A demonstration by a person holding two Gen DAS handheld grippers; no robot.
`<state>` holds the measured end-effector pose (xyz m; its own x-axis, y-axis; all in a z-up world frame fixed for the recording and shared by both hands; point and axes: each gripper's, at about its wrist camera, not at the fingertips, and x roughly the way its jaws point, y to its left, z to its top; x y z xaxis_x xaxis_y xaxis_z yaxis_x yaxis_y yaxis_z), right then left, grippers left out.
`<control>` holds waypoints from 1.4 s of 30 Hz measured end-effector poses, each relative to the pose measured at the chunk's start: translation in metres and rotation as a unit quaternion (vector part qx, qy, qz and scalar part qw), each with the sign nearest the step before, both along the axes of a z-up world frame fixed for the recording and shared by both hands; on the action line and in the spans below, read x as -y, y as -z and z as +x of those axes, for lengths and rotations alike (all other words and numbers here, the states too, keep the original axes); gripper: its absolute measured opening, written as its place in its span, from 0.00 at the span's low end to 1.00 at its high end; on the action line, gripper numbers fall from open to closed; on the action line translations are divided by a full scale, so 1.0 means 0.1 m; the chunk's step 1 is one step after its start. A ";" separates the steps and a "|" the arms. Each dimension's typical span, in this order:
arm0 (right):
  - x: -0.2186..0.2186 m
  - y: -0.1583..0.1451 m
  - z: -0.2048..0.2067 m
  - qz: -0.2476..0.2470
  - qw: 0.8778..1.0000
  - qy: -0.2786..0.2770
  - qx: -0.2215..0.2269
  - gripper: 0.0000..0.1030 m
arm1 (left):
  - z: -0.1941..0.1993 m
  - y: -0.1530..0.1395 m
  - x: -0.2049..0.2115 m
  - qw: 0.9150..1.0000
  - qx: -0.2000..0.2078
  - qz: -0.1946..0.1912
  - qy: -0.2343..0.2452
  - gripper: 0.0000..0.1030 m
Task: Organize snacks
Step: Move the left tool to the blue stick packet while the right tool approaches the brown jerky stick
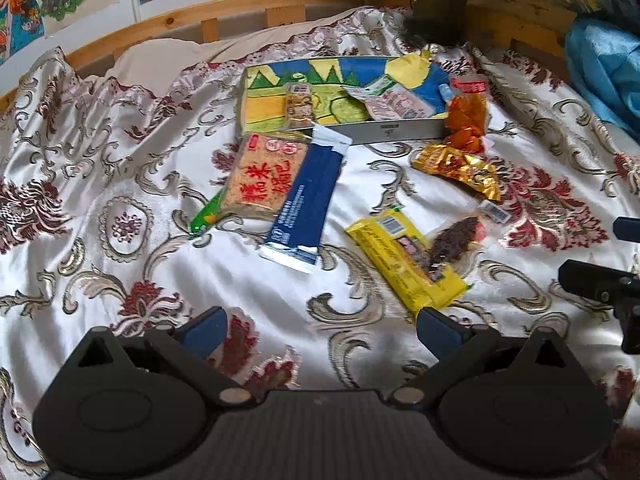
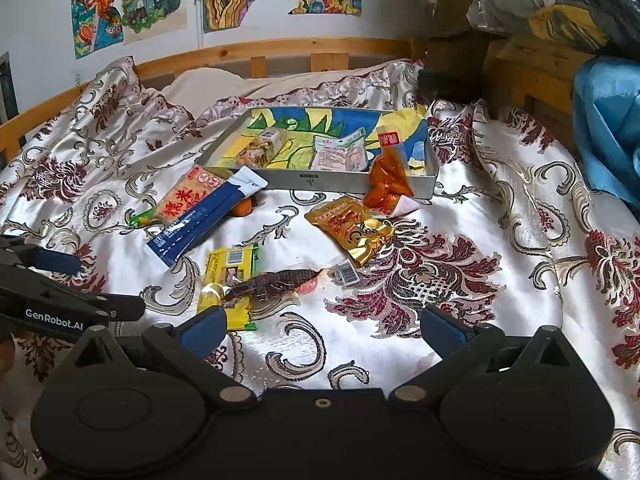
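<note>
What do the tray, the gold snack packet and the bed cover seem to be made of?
The tray looks like brushed metal: its grey front wall is flat, with a matte sheen. The gold snack packet seems to be metallised foil or plastic film, since it is crinkled and gives bright glints. The bed cover looks like satin-type woven fabric, glossy with soft folds; the fibre cannot be told.

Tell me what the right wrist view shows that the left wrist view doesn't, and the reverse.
Only the right wrist view shows the small orange fruit tucked beside the blue packet, and the left gripper's GenRobot.AI label. Only the left wrist view shows the right gripper from outside, at its right edge. Both show the tray holding two packets, the orange snack bag leaning over its front rim, the gold packet and the yellow packet.
</note>
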<state>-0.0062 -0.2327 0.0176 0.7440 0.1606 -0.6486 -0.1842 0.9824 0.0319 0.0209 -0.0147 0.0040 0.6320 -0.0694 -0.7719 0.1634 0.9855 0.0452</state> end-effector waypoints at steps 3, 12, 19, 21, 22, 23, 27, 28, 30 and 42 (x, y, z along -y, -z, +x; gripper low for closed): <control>-0.01 0.03 0.06 0.003 1.000 0.003 -0.006 0.99 | 0.05 0.03 -0.05 1.000 0.000 -0.002 -0.007 1.00; -0.06 0.13 0.23 0.021 0.999 -0.005 -0.027 0.99 | 0.23 0.09 -0.17 1.000 0.008 -0.019 -0.007 1.00; -0.06 0.31 0.43 0.053 0.997 -0.017 -0.061 0.99 | 0.46 0.16 -0.23 0.999 0.022 -0.038 0.013 1.00; -0.09 0.34 0.47 0.060 0.995 -0.026 -0.070 0.99 | 0.59 0.20 -0.24 0.999 0.015 -0.038 0.027 1.00; -0.10 0.35 0.49 0.063 0.995 -0.032 -0.074 0.99 | 0.63 0.21 -0.24 0.999 0.011 -0.038 0.029 1.00; -0.12 0.35 0.52 0.065 0.994 -0.038 -0.078 0.99 | 0.69 0.23 -0.24 0.999 0.009 -0.038 0.030 1.00; -0.17 0.39 0.60 0.077 0.991 -0.058 -0.096 0.99 | 0.85 0.27 -0.27 0.998 0.013 -0.043 0.047 1.00; -0.16 0.41 0.63 0.080 0.990 -0.057 -0.101 0.99 | 0.89 0.27 -0.26 0.998 0.016 -0.042 0.054 1.00; -0.15 0.46 0.68 0.091 0.988 -0.054 -0.116 0.99 | 0.94 0.29 -0.24 0.997 0.023 -0.035 0.063 1.00; -0.12 0.58 0.98 0.164 0.978 -0.030 -0.128 0.88 | 1.12 0.39 -0.10 0.991 0.037 -0.007 0.125 0.86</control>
<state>0.0913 -0.2211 -0.0408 0.5466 0.4288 -0.7193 -0.1856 0.8996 0.3952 0.1328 -0.0049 -0.0354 0.6478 -0.2414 -0.7226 0.4001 0.9149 0.0530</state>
